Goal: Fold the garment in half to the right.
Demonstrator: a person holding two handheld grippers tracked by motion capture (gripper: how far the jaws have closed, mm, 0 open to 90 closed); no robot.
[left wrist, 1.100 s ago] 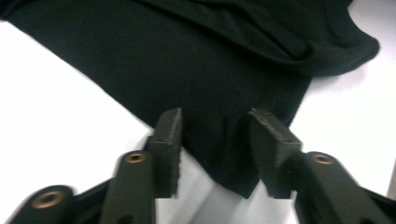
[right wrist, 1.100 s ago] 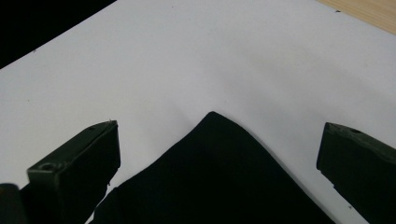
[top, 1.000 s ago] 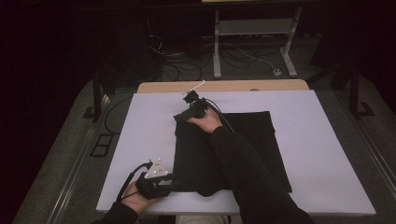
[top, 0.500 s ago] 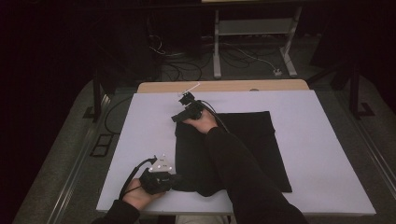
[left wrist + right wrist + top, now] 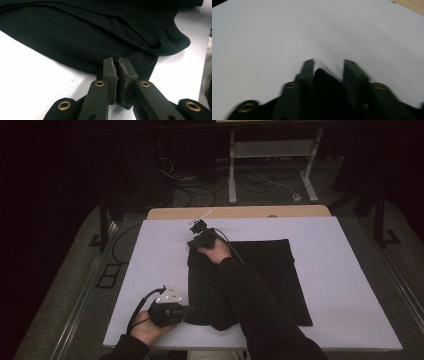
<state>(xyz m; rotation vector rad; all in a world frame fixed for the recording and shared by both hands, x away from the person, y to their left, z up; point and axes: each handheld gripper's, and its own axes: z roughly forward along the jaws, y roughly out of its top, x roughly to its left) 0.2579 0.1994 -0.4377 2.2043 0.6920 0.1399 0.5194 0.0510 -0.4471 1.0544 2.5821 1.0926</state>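
The black folded cloth garment (image 5: 250,280) lies mid-bench, long axis near-to-far. The left gripper (image 5: 117,71) has its jaws clamped on the near-left corner; the right gripper (image 5: 328,66), its jaws just closing, straddles the far-left corner.

My cloth (image 5: 265,270) is plain black on the white tabletop (image 5: 350,270), whose far edge is pale wood; my gripper (image 5: 117,72) is black with brass rivets.

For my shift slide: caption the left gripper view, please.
Left claw shut on the near edge of the black garment, which lies folded on the white table.
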